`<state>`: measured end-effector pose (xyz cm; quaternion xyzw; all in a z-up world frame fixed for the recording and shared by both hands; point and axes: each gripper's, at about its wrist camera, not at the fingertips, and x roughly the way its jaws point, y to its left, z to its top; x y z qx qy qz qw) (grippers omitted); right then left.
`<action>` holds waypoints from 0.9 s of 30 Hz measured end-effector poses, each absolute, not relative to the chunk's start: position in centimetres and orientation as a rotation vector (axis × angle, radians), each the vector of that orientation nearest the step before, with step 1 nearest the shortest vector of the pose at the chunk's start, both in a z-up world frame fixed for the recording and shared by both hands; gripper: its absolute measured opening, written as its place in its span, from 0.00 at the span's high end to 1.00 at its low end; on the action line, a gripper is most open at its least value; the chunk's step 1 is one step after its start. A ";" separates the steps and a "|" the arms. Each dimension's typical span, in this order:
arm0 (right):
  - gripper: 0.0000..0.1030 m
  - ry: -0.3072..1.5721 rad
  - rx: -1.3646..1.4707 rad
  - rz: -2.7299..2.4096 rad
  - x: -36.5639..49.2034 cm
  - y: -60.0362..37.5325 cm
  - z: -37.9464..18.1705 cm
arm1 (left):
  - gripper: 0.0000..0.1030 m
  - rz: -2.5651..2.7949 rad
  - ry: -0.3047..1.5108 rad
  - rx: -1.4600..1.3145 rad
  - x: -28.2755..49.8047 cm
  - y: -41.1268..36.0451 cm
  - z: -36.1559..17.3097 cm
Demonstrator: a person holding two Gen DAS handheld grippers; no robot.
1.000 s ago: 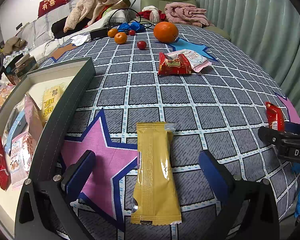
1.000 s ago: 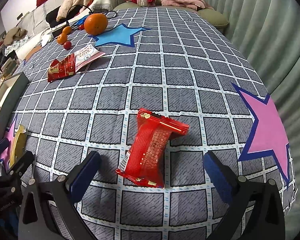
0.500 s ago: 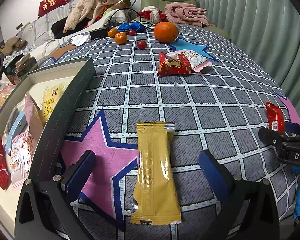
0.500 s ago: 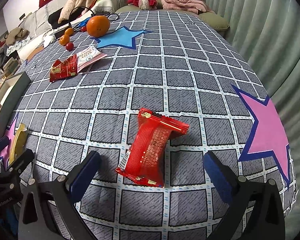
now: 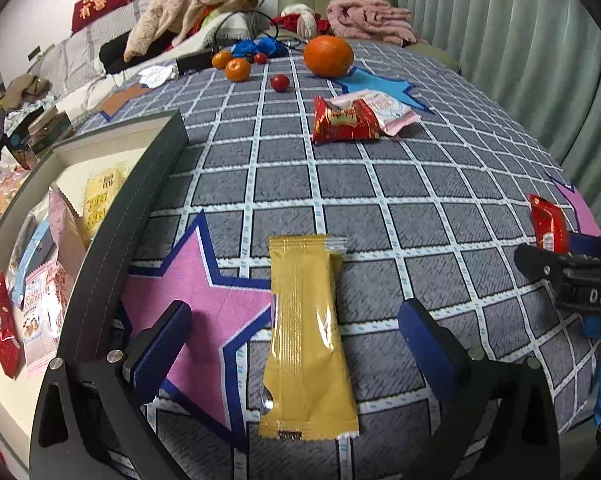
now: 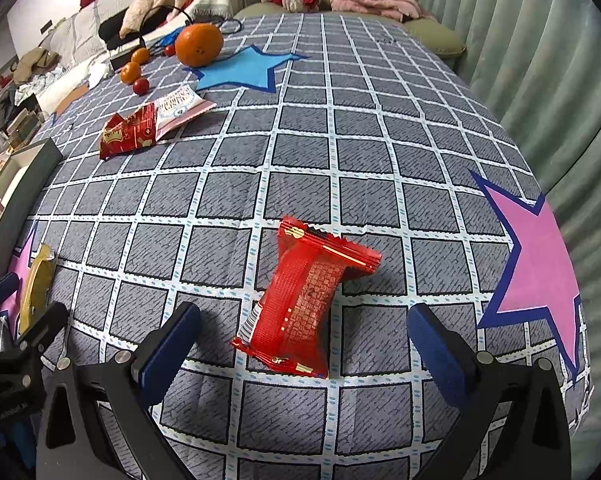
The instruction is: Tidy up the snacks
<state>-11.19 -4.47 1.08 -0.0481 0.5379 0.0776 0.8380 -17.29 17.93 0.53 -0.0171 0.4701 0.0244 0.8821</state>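
A long yellow snack packet (image 5: pixel 306 340) lies flat on the checked cloth, between the spread fingers of my open left gripper (image 5: pixel 292 328). In the right wrist view a red snack packet (image 6: pixel 306 300) lies between the fingers of my open right gripper (image 6: pixel 300 332), untouched. Farther back, a red packet (image 5: pixel 344 122) overlaps a pink-white packet (image 5: pixel 384 108). At the left stands a dark-rimmed box (image 5: pixel 140 196) holding several snack packets. The right gripper's body shows at the right edge of the left wrist view.
A large orange (image 5: pixel 327 56), two small oranges (image 5: pixel 237 69) and a small red fruit (image 5: pixel 279 82) sit at the far end of the table. A person (image 5: pixel 180 8) sits on a sofa beyond it. Curtains (image 6: pixel 540 60) hang along the right; the table edge drops off there.
The right wrist view has shifted slightly, the far objects sitting a little lower and to the right. The left gripper and both packets have not moved.
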 end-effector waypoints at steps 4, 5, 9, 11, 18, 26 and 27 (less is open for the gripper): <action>0.01 1.168 -0.059 0.203 -10.3 -4.5 1.3 | 0.07 0.039 1.038 -0.035 -17.3 17.7 0.7; 0.08 1.161 -0.061 0.206 -10.4 -4.5 1.5 | 0.11 0.036 1.040 -0.032 -17.4 17.5 0.9; 0.66 1.134 -0.086 0.241 -11.1 -4.4 2.2 | 0.66 -0.009 1.035 -0.016 -18.0 16.8 1.7; 0.68 1.143 -0.007 0.285 -11.3 -5.2 2.4 | 0.75 -0.018 1.051 -0.025 -18.2 16.7 1.9; 0.68 1.148 0.112 0.359 -13.3 -6.3 2.8 | 0.76 -0.051 1.049 -0.096 -19.5 17.6 3.1; 0.68 1.117 0.115 0.409 -13.7 -4.7 4.8 | 0.76 -0.054 0.963 -0.118 -20.4 18.8 6.8; 0.68 1.114 0.109 0.411 -13.7 -4.4 4.9 | 0.76 -0.050 0.957 -0.122 -20.5 19.2 7.1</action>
